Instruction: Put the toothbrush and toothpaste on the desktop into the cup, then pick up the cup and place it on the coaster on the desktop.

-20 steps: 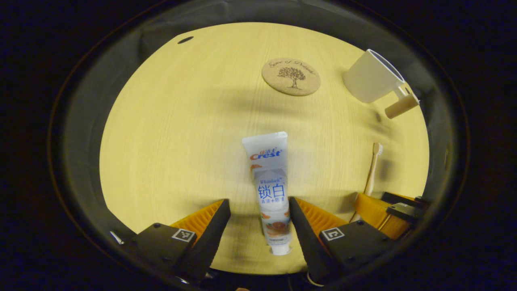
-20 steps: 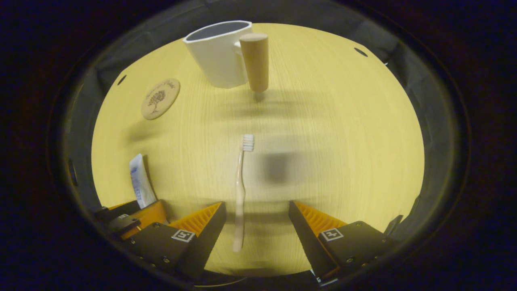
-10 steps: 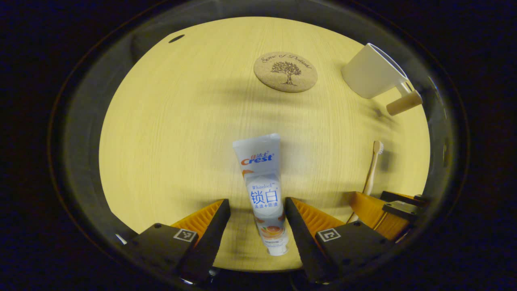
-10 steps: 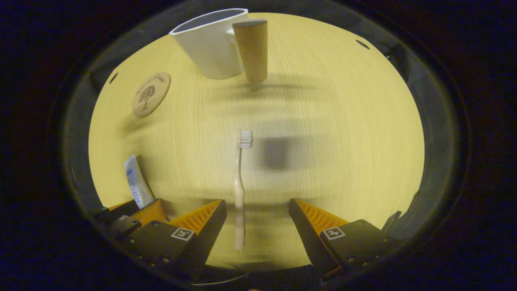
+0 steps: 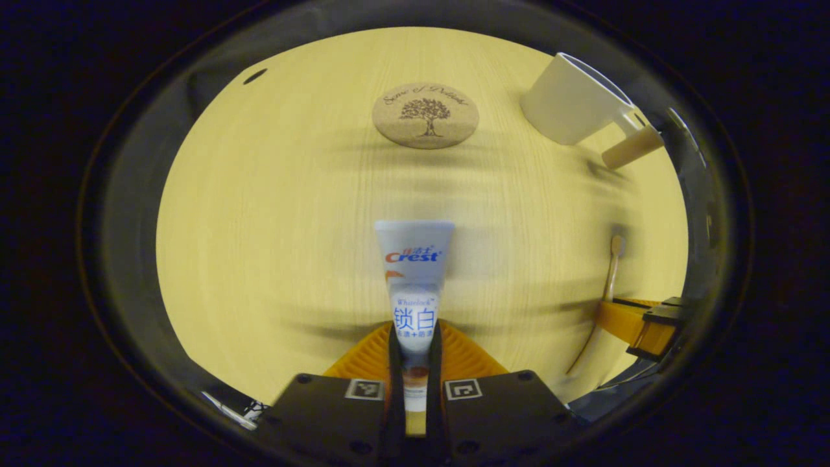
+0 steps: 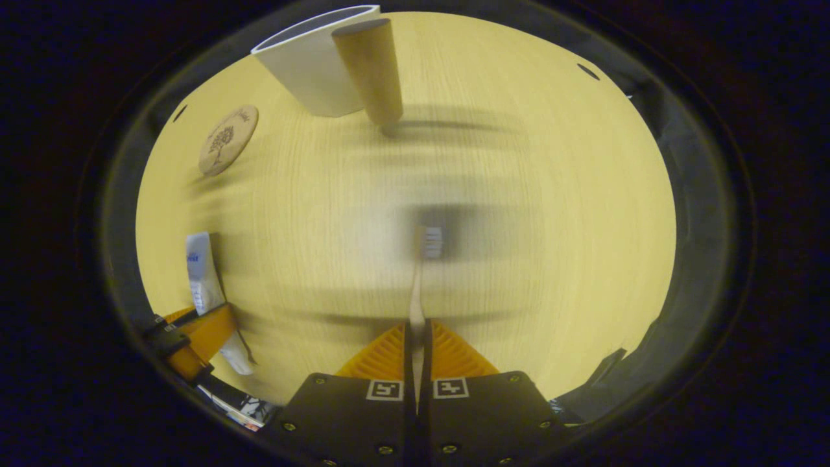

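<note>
Left gripper (image 5: 413,347): closed on the toothpaste tube (image 5: 413,285).
Right gripper (image 6: 417,347): clamped on the toothbrush (image 6: 420,285).
Advice: both should be lifted level, then lowered upright into the cup (image 6: 311,65).

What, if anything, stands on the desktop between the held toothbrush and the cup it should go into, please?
Nothing visible: in the right gripper view, bare desktop lies between the toothbrush in the right tongs and the cup.

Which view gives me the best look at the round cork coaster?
The left gripper view: the round cork coaster lies near centre, its tree print clear. In the right gripper view it sits small and skewed at the far left edge.
</note>
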Available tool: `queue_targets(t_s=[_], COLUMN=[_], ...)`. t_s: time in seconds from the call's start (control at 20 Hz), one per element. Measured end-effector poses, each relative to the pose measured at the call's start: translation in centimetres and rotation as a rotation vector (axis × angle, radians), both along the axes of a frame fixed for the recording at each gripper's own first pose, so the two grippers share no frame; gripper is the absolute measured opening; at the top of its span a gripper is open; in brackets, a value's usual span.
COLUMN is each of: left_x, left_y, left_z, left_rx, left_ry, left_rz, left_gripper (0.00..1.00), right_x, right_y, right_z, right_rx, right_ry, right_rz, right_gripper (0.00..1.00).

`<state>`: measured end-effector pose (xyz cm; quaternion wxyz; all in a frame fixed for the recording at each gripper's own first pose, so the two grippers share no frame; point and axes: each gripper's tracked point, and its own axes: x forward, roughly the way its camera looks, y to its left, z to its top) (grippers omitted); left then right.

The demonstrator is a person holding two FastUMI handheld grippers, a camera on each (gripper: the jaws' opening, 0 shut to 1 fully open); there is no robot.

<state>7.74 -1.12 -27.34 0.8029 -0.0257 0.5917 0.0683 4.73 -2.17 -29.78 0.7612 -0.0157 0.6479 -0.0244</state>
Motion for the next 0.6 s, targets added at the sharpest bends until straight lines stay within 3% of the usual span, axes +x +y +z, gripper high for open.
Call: queue_targets(t_s=[0.25, 0.6], left_x=[0.0, 0.5], left_y=[0.0, -0.4], left_z=[0.0, 1.7], left_rx=[0.009, -0.014], left_ry=[0.009, -0.089], left_rz=[-0.026, -0.043], left_gripper=[0.16, 0.16], right_x=[0.1, 0.8], right_y=[-0.1, -0.2], right_z=[0.2, 4.4], right_rx=[0.056, 0.207], right_ry=[-0.009, -0.170], right_rz=[-0.017, -0.119], right_gripper=[0.02, 0.02])
